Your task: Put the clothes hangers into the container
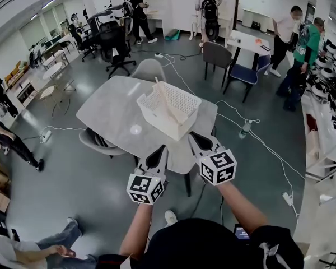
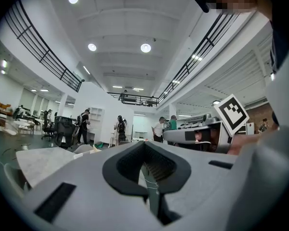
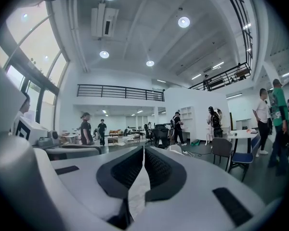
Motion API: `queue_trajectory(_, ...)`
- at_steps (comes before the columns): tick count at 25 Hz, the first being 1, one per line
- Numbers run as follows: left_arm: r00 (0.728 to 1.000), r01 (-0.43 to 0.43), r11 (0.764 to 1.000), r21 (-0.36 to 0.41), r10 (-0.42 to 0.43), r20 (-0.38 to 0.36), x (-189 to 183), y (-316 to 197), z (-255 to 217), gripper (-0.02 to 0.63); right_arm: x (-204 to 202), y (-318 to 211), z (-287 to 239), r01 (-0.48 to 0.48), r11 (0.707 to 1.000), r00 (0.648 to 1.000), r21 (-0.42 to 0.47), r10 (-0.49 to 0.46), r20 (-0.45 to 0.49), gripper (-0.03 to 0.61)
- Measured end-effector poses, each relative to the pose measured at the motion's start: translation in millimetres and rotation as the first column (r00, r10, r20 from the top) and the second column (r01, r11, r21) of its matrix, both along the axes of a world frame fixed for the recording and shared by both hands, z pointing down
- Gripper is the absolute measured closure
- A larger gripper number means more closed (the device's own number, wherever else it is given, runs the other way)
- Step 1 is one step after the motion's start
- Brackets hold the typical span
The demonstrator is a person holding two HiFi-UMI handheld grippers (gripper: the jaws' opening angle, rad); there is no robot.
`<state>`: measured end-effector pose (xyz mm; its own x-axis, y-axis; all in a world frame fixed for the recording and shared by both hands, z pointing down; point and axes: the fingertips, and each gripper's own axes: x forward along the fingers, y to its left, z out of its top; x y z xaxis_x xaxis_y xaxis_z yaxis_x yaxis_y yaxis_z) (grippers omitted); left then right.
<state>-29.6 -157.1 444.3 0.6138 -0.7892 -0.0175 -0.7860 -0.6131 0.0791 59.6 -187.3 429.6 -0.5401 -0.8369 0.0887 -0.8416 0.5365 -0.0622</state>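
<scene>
Your desk (image 1: pixel 115 108) is a pale grey, stone-look top with rounded corners. It stands on a glossy dark grey floor (image 1: pixel 73 172), set cornerwise to you. Only one thing stands directly on it: the white perforated container (image 1: pixel 157 121). It is upright on the right half of the top, also turned cornerwise, with its right corner near the desk's right edge. The rest of the top, to the left and behind the container, shows plain grey. A small round bright patch sits just beside the container's near-left wall; you can't tell whether it is glare or a mark. One dark leg shows under the near edge.
</scene>
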Motion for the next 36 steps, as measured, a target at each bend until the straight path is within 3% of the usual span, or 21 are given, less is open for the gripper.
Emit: queue_trajectory(36,0.997,0.074,0.997,0.004,-0.074,0.010,27,65,-4,0.609,30,62,0,0.059,0.998,0.998,-0.001,-0.059,0.000,0.558)
